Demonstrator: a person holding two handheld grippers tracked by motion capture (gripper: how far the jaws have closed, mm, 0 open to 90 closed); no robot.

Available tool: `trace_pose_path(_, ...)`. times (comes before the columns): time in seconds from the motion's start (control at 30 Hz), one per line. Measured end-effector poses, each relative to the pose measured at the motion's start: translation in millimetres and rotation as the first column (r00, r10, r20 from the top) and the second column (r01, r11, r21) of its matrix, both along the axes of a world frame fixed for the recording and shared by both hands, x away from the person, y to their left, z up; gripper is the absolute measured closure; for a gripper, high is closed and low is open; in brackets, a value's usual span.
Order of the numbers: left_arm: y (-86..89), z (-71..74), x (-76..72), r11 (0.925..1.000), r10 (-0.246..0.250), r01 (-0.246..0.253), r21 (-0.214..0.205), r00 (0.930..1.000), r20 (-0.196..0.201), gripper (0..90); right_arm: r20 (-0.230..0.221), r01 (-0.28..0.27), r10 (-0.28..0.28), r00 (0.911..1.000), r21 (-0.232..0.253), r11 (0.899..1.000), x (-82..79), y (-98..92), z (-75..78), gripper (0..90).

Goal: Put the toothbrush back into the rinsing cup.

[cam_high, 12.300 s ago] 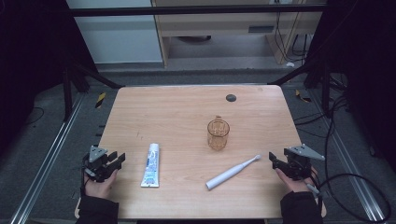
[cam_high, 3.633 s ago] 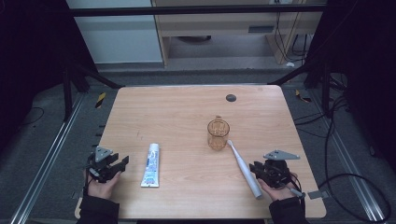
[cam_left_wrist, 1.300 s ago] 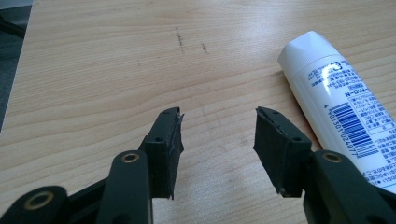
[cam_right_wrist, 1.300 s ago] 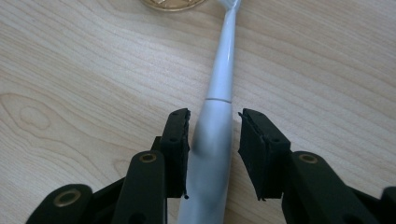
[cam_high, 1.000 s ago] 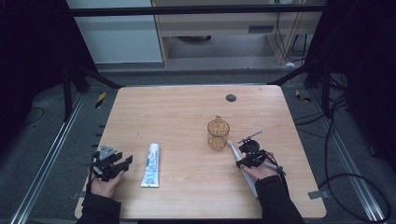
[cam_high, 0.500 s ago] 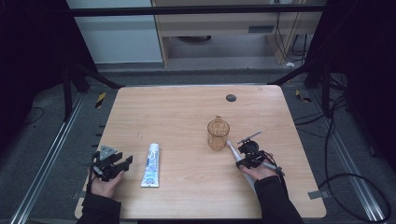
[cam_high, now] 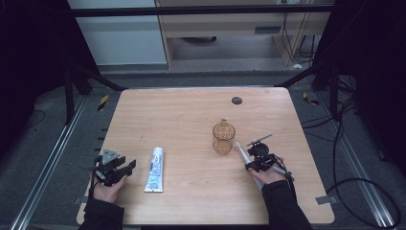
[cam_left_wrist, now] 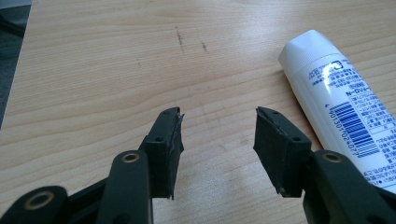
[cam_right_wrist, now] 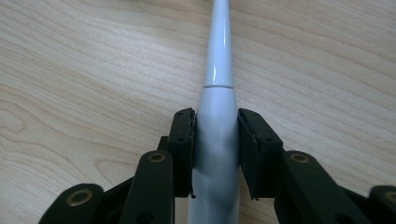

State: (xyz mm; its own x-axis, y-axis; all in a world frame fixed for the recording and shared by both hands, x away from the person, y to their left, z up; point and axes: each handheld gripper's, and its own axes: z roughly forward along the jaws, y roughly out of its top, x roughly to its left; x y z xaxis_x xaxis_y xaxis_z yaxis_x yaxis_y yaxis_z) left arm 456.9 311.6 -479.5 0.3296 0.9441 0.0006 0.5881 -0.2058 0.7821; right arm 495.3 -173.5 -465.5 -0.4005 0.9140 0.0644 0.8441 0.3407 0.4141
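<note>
Now we see right gripper [cam_right_wrist: 215, 135] clamped on white toothbrush [cam_right_wrist: 218, 70], handle between both fingers [cam_right_wrist: 183, 140], neck running ahead | left gripper [cam_left_wrist: 218, 133] parted, empty; toothpaste tube [cam_left_wrist: 343, 109] just outside one finger.

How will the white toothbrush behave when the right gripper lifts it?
The toothbrush looks rigid, so it probably stays straight. Its glossy, rounded handle may slip or twist between the right gripper jaws. Set down, it would likely roll on the table.
</note>
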Motion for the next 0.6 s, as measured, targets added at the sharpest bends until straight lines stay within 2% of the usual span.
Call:
trace_pose_path(0.1,0.0,-0.1,0.1,1.0000,0.000,0.000,0.000,1.0000,-0.001,50.4,0.009,0.010,-0.010,0.9999,0.005,1.000,-0.8,-1.4,2.8,67.6)
trace_pose_path(0.3,0.0,-0.1,0.1,1.0000,0.000,0.000,0.001,1.0000,0.000,50.4,0.063,0.021,-0.022,0.9977,0.023,1.000,-4.4,-7.4,15.8,67.7)
trace_pose_path(0.6,-0.1,-0.1,0.1,1.0000,0.000,0.000,0.001,1.0000,0.000,50.5,0.121,0.033,-0.038,0.9920,0.044,0.998,-8.2,-14.0,28.7,67.8)
